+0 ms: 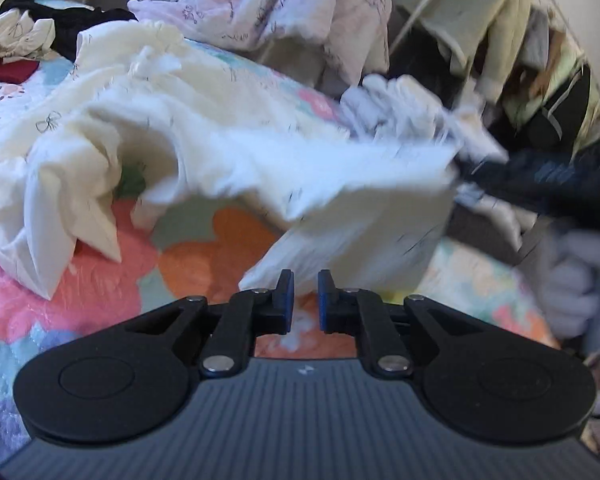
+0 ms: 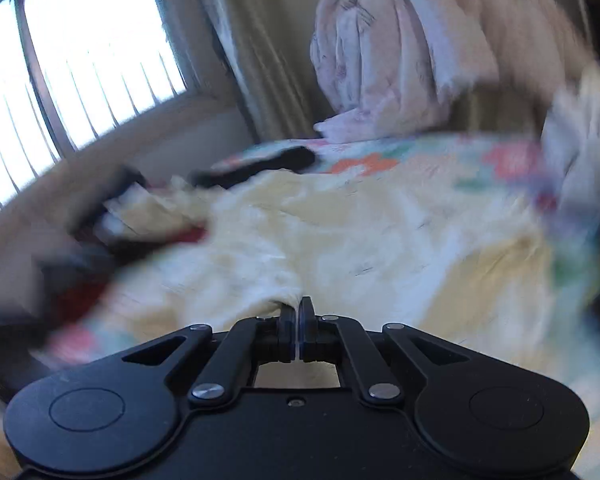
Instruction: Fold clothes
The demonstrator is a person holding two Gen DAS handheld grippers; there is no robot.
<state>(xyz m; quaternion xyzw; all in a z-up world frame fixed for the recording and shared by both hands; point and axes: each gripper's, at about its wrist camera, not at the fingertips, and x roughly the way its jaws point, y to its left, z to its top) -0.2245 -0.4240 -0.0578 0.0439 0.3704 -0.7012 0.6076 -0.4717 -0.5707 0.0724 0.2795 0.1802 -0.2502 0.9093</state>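
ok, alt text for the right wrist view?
The right gripper, fingers pinched shut on a cream garment, holds it over a floral bedspread. Behind are dark clothes, a pink bundle and a bright window; the frame is motion-blurred.

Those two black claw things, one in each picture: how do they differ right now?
The left gripper has its fingers apart with nothing between them, just short of the cream garment. The right gripper has its fingers pressed together, pinching a fold of that cream cloth. The left view is fairly sharp; the right view is blurred. Both are the same black linkage design with blue pads, over the flowered bedspread.
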